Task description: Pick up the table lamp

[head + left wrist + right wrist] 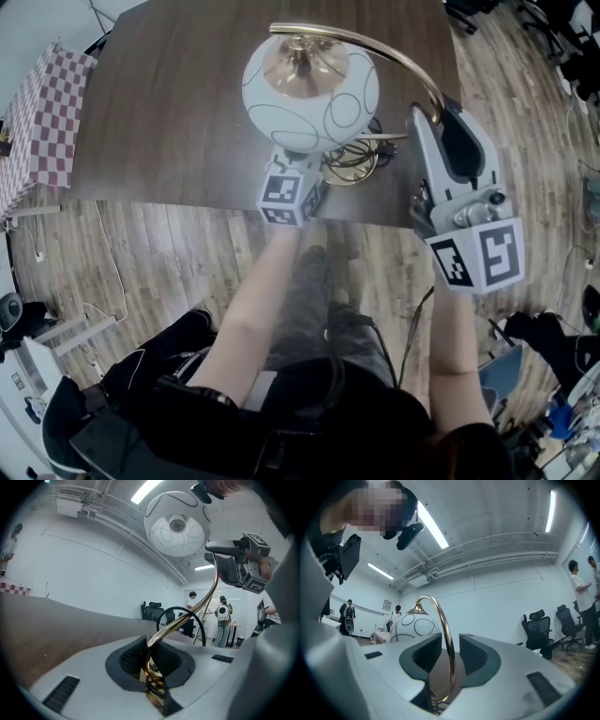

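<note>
The table lamp has a white globe shade (309, 103) with thin ring lines and a brass cap. A curved brass arm (394, 49) arcs from the cap to the right and down to a wire base (352, 164) on the dark table (169, 112). My left gripper (151, 660) is shut on the brass stem low by the base; in the head view only its marker cube (292, 198) shows below the shade. My right gripper (436, 114) is higher, at the arm's right bend. Its jaws are open, and the brass arm (449, 644) runs between the pads without touching them.
A red-and-white checkered cloth (42, 112) lies at the table's left end. The lamp stands close to the table's near edge, with wooden floor (187, 253) beyond it. Office chairs (539, 625) and several people stand far off.
</note>
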